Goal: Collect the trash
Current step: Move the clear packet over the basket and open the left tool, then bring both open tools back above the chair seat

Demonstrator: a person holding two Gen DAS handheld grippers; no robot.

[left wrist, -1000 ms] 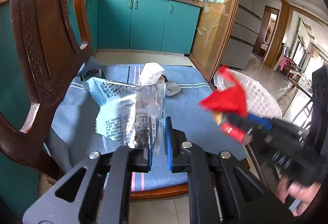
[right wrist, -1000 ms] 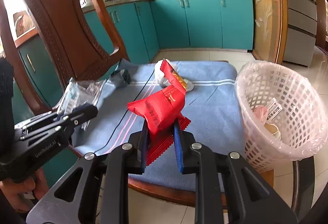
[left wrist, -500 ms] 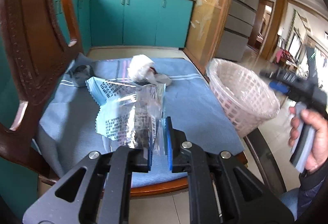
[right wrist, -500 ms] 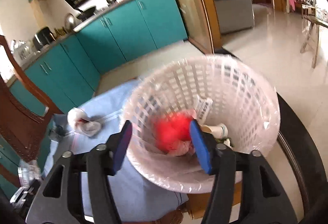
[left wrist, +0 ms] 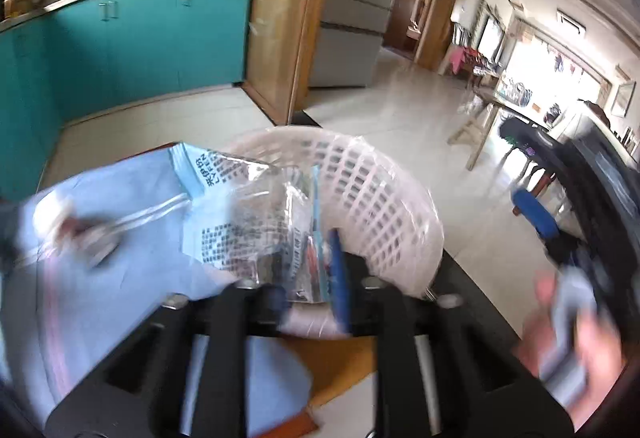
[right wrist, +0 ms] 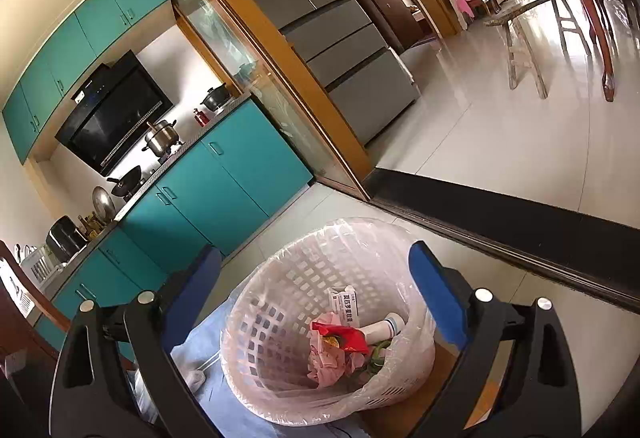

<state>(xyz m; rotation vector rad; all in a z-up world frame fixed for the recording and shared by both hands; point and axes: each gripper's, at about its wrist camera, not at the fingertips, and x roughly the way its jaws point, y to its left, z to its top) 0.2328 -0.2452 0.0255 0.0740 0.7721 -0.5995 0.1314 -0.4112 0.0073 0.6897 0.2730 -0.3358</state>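
Wrapper (left wrist: 256, 222), clear foil with blue print, sits between the jaws of my left gripper (left wrist: 308, 278), over the near rim of the basket (left wrist: 380, 205). Those jaws are opening; the view is blurred, but the pads look to have let go, the wrapper loose in the gap and not yet fallen in. Judgement: this is the release step for this piece

My right gripper (right wrist: 316, 290) hangs above the basket (right wrist: 280, 338), jaws opening wide, nothing between them. Below it, inside the lined basket: red packet (right wrist: 344, 338), small white box (right wrist: 346, 304), white tube (right wrist: 384, 328), pink crumpled stuff (right wrist: 326, 358). So several pieces are already binned

Left to do, as far as I can see: on the blue cloth (left wrist: 132, 238) to the left of the basket, a white wad (left wrist: 52, 213) and a smeared grey-red scrap (left wrist: 96, 238) just right of it. Too blurred to name them. Both are well apart from the basket and look like trash to fetch

In the left view my right hand (left wrist: 572, 342) shows at far right, clear of the basket

Task looks past halfway: one piece dropping, at least two more on the cloth
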